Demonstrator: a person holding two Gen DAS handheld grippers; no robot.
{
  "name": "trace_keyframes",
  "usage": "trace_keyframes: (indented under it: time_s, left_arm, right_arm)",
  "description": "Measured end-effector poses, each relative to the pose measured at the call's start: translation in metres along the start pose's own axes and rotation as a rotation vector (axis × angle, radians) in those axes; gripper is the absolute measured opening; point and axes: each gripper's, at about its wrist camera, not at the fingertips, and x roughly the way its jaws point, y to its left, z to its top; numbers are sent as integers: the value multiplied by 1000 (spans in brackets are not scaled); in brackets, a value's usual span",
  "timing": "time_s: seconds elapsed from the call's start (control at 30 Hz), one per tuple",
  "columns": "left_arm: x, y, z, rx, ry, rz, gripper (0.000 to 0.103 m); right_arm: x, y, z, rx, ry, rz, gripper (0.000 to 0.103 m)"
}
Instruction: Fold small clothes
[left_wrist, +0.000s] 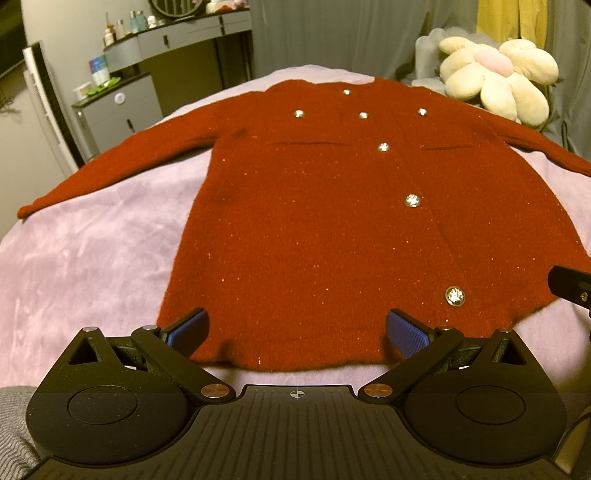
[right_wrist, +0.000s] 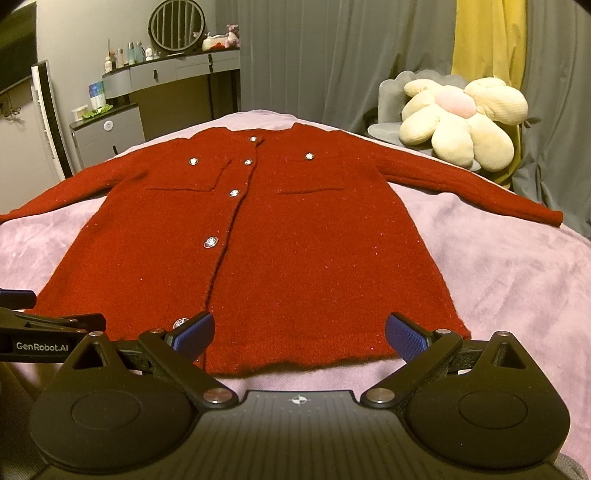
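A small dark red knit cardigan (left_wrist: 332, 221) with several silver buttons lies flat, front up, on a pink blanket (left_wrist: 92, 258), both sleeves spread out to the sides. It also shows in the right wrist view (right_wrist: 295, 240). My left gripper (left_wrist: 297, 332) is open and empty, its blue pads just above the left half of the hem. My right gripper (right_wrist: 299, 334) is open and empty above the right half of the hem. Part of the left gripper (right_wrist: 37, 332) shows at the left edge of the right wrist view.
A cream flower-shaped cushion (right_wrist: 461, 122) sits on a grey seat beyond the far right of the bed. A grey dresser (right_wrist: 177, 74) with bottles and a round mirror stands at the back left. Grey and yellow curtains hang behind.
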Motion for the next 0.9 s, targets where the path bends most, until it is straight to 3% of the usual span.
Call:
trace_keyframes:
  time_s: [0.9]
  left_arm:
    - [-1,-3,3,12,5,0,103]
  right_arm:
    - [-8,-7,3,53,-49,52,99]
